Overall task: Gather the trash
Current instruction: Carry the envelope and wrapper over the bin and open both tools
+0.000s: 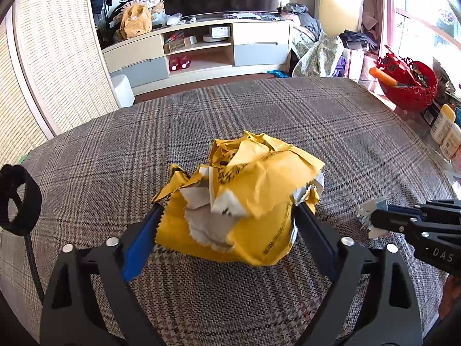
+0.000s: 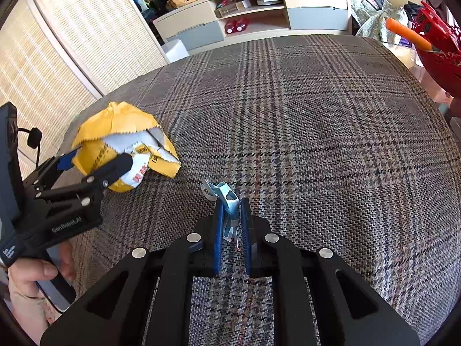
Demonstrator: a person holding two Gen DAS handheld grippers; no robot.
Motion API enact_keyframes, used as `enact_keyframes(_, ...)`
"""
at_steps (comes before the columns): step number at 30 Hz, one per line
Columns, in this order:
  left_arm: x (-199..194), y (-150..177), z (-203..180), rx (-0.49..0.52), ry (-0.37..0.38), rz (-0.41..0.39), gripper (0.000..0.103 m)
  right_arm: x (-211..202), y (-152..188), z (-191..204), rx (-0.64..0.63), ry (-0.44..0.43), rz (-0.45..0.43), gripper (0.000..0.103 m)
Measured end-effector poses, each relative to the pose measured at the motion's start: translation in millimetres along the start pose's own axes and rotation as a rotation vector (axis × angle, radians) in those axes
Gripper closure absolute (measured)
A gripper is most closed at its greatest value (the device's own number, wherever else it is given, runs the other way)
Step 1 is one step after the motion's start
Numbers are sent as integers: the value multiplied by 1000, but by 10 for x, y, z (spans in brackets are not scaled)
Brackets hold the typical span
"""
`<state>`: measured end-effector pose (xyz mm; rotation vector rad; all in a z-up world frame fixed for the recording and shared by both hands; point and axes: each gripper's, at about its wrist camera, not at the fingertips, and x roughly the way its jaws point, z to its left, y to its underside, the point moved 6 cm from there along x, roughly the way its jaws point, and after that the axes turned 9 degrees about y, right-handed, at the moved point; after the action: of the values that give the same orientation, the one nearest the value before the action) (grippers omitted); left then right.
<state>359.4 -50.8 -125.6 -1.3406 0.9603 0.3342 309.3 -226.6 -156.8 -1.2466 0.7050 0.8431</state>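
Note:
A crumpled yellow mailer bag [image 1: 245, 196] with white torn lining lies on the plaid cloth. My left gripper [image 1: 227, 216] has its blue-padded fingers on both sides of the bag and is shut on it; it also shows in the right wrist view [image 2: 98, 158], with the bag [image 2: 121, 132] at the left. My right gripper [image 2: 232, 204] is shut on a small light-blue and white paper scrap [image 2: 227, 201], just above the cloth. In the left wrist view the right gripper [image 1: 374, 219] comes in from the right with the scrap [image 1: 370, 213] at its tips.
The plaid cloth [image 2: 317, 132] covers the whole surface. A red basket [image 1: 409, 83] with an orange-handled tool stands at the far right edge, with white bottles [image 1: 445, 129] beside it. A TV cabinet [image 1: 201, 46] and a white bin [image 1: 122, 89] stand beyond.

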Motion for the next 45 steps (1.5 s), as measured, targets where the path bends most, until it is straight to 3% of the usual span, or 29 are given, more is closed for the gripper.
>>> enact_keyframes(8, -143, 97, -74, 18, 0, 18, 33, -95, 36, 39, -13, 6, -8, 90)
enact_keyframes(18, -842, 431, -314, 15, -9, 11, 35, -615, 372, 79, -31, 31, -18, 90)
enact_keyframes(33, -2331, 1460, -648, -97, 21, -21, 34, -1802, 1238, 296, -73, 47, -76, 90)
enact_keyframes(39, -2558, 1920, -859, -99, 29, -24, 34, -1939, 1752, 355, -81, 32, -75, 90)
enact_keyframes(45, -2454, 2526, -1030, -144, 59, 38, 34, -1801, 2279, 337, -51, -4, -41, 90)
